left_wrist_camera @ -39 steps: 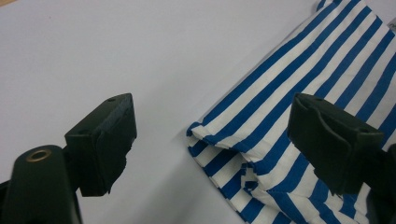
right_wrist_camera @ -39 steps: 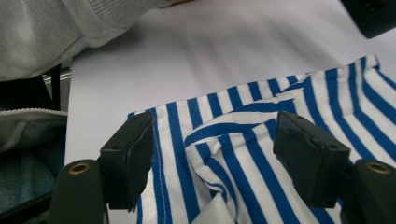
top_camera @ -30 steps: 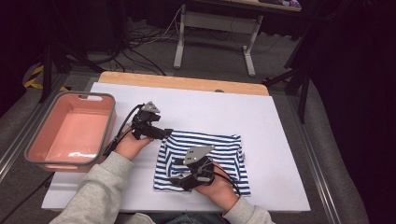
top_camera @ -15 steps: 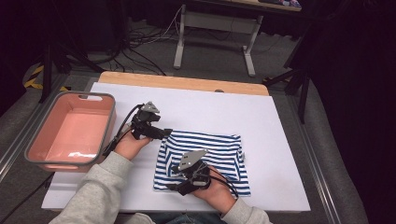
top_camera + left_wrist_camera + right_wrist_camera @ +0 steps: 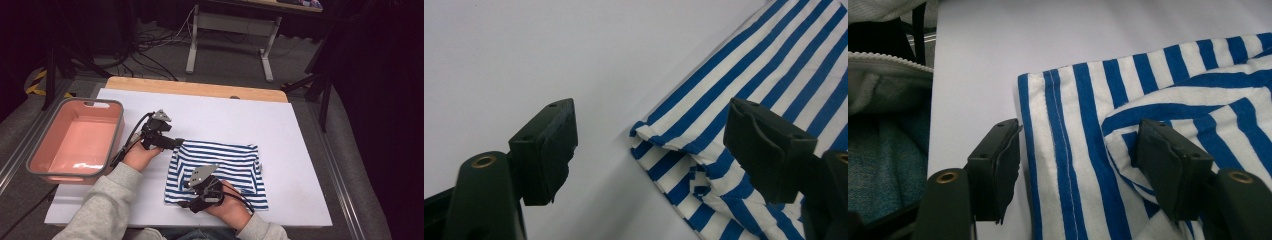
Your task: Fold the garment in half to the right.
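Your left tongs (image 5: 649, 150) stand released at the far left corner of the blue-and-white striped garment (image 5: 220, 167). That folded corner lies between the jaws, and neither pad presses on it. They are where they were a second ago.

Your right tongs (image 5: 1078, 165) are also released, one jaw outside the near left hem and the other over a raised fold of cloth. Their jaws have just been closing a little, with the hem between them but not clamped. Since a second ago this hand has shifted slightly along the near edge toward the left corner.

The garment lies flat on the white tabletop (image 5: 280, 120), partly folded, with its bulk to the right of both tongs. A pink bin (image 5: 35, 162) sits on the tabletop's left side, beyond your left hand.

Judgement: both corners are lined up but neither is secured. Close on both before lifting, or the fold will come up uneven.
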A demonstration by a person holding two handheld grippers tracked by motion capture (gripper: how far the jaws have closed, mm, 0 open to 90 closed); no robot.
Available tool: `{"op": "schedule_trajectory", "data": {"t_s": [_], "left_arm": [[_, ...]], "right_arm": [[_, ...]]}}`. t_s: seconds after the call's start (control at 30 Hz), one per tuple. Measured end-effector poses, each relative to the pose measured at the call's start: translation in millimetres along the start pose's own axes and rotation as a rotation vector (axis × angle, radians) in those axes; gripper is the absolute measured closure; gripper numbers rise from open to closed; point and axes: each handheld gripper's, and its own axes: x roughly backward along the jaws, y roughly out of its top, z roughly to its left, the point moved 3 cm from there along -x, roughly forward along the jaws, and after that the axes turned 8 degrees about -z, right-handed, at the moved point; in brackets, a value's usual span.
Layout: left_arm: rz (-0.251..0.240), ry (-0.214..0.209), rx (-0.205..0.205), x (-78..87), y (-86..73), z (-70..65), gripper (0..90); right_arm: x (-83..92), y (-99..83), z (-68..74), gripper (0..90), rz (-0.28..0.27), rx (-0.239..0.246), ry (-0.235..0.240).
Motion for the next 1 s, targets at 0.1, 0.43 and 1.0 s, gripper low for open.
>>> {"op": "schedule_trajectory", "data": {"t_s": [0.1, 0.43, 1.0], "left_arm": [[0.003, 0.010, 0.013, -0.7, -0.7, 0.7, 24.1], [0.015, 0.021, 0.016, -2.5, -1.7, 1.7, 26.0], [0.117, 0.056, 0.033, -27.0, -13.8, 7.6, 47.3]], "right_arm": [[-0.9, -0.1, 1.1, 35.9, 0.003, 0.012, -0.014], [-1.2, -0.7, 4.2, 56.4, 0.006, 0.052, -0.099], [2.7, -0.6, 2.5, 80.8, 0.000, 0.012, -0.147]]}}
